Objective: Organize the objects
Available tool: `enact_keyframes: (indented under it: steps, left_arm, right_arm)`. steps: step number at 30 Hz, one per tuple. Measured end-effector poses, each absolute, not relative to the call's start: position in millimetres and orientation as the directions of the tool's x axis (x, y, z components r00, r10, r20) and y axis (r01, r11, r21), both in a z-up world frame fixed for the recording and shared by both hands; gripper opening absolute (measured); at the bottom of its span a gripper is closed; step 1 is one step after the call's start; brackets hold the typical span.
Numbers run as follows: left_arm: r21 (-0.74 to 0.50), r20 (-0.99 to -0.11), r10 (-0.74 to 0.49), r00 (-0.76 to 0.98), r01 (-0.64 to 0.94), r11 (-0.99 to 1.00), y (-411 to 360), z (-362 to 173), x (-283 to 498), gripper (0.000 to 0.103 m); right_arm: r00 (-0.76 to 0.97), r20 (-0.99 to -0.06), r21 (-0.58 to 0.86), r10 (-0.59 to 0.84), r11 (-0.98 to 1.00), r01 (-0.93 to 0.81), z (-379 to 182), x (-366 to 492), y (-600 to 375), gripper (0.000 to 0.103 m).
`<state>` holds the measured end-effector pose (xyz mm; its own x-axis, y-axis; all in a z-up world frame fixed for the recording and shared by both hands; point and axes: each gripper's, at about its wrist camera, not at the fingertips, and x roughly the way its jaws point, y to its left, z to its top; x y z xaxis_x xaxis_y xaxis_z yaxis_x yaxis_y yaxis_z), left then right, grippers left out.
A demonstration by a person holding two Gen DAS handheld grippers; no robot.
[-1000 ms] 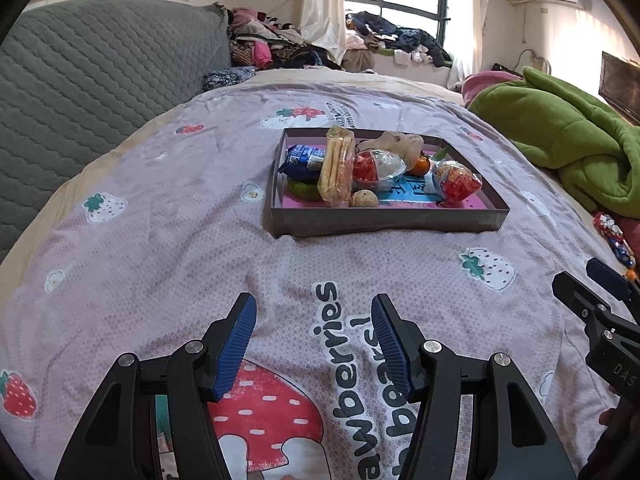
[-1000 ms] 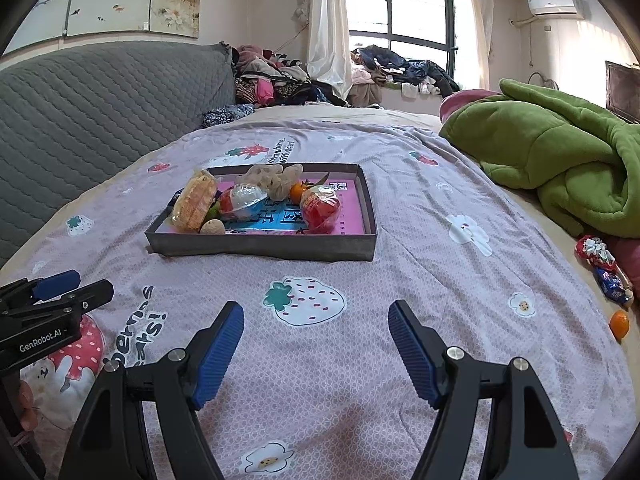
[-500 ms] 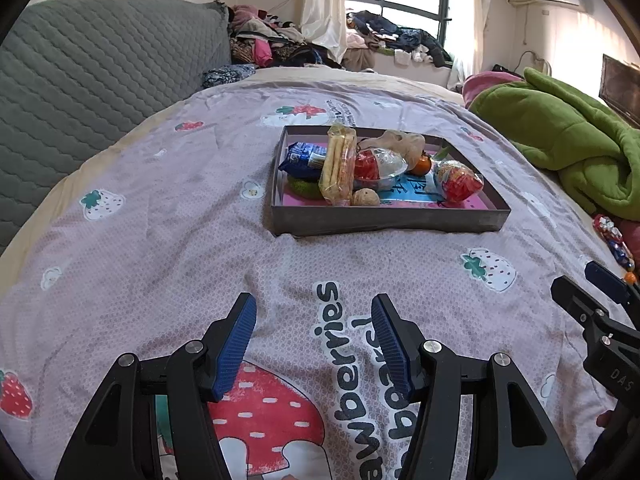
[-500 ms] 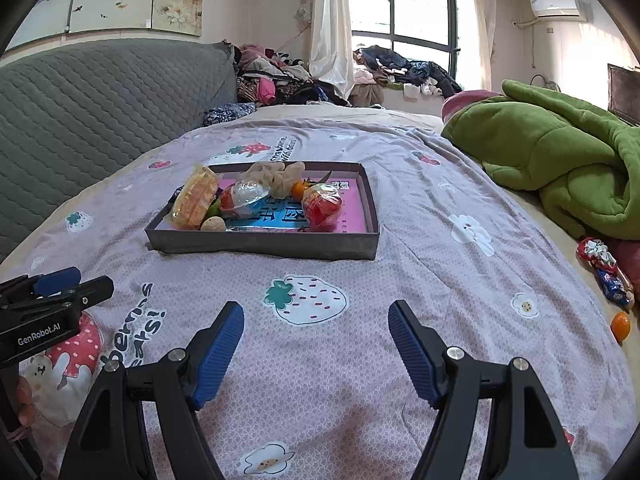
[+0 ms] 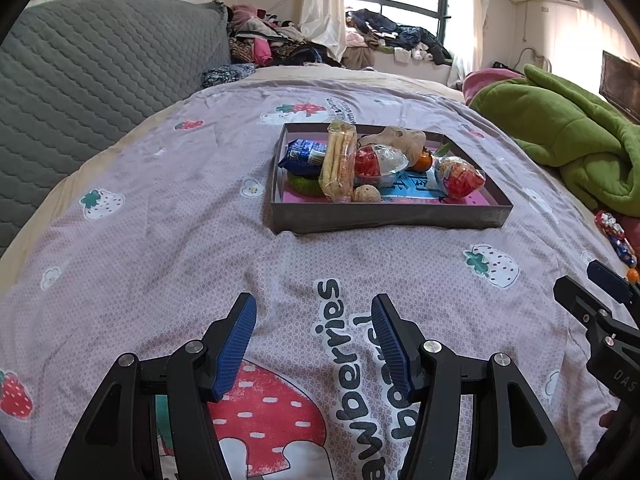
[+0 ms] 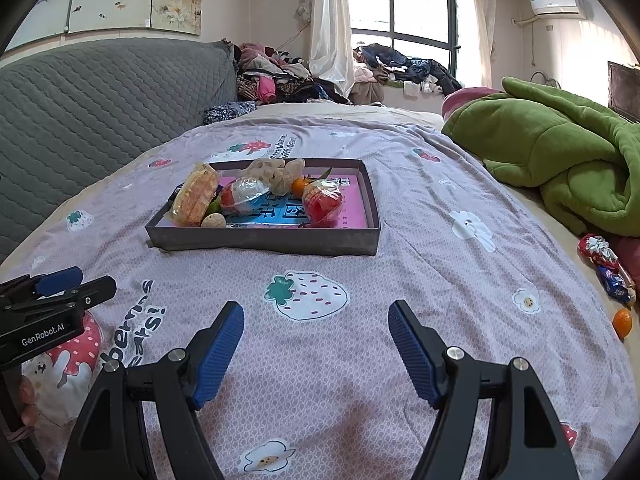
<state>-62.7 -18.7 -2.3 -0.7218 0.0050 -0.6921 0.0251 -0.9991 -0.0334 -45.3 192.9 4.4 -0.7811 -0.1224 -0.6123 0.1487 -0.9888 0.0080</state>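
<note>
Across the left wrist view's centre, the tray [image 5: 390, 214] is sitting on the bed [image 5: 160, 240], collecting snacks; the left hand-held gripper [image 5: 314, 344] is hovering below, jaws apart, empty. At the right wrist view's right edge, loose candies [image 6: 610, 268] and an orange [image 6: 622, 322] are lying unsorted; the right hand-held gripper [image 6: 316, 354] is gaping, holding nothing.

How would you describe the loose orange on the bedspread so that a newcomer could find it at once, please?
Start at the green blanket heaped on the bed's right side and follow the bedspread edge toward the camera. Past two wrapped snacks lies the small orange, alone, bare and unwrapped, well outside the grey tray.
</note>
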Motion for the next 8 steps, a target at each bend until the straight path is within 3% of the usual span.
enact_keyframes:
  steps: [8]
  left_arm:
    - [-0.032, -0.687, 0.009, -0.727, 0.017, -0.999, -18.3, -1.8, -60.5, 0.062]
  right_arm:
    - [-0.777, -0.617, 0.006, -0.123, -0.988, 0.152, 2.1, -45.7, 192.1, 0.074]
